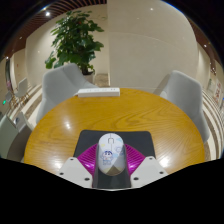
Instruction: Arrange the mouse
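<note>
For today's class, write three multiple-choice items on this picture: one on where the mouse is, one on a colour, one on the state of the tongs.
1. Where is the mouse?
A. on the dark mat between the tongs' fingers
B. on a chair
C. beside the plant

2. What colour is the mouse?
A. black
B. white
C. red

3. How do the tongs stand?
A. shut with nothing between
B. fingers about the mouse
C. pointing at the ceiling

Key: 1 A, it lies on the mat on the round table; 2 B, its shell is white; 3 B, a pink pad shows at either side.
</note>
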A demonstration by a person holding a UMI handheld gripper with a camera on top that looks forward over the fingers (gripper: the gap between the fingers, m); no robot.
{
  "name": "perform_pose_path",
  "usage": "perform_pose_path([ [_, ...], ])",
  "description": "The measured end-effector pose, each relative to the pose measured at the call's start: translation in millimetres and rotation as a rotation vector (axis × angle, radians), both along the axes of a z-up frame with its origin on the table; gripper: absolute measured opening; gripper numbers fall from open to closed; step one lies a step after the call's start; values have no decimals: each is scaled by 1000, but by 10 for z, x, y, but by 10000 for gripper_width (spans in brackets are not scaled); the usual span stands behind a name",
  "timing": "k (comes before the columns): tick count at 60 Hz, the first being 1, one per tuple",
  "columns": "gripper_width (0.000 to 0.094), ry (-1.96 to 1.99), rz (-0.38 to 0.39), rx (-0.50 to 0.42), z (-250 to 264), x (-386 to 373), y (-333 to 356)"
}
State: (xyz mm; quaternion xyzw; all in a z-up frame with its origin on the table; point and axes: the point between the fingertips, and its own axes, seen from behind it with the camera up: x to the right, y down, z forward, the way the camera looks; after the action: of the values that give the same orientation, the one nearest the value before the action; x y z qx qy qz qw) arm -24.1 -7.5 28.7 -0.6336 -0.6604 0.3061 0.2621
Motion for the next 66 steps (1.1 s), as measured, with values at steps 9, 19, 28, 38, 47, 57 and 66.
perform_pose_path([
  [9, 410, -64, -37, 73, -437, 69, 55],
  [19, 749, -59, -13, 73, -444, 89, 37],
  [28, 869, -41, -33, 50, -22, 316, 184],
  [38, 866, -57, -55, 51, 543, 1129, 456],
  [47, 863, -93, -77, 67, 733, 1932, 701],
  [57, 863, -126, -78, 37, 726, 2563, 770],
  [66, 864, -114, -44, 42, 771, 2852, 818],
])
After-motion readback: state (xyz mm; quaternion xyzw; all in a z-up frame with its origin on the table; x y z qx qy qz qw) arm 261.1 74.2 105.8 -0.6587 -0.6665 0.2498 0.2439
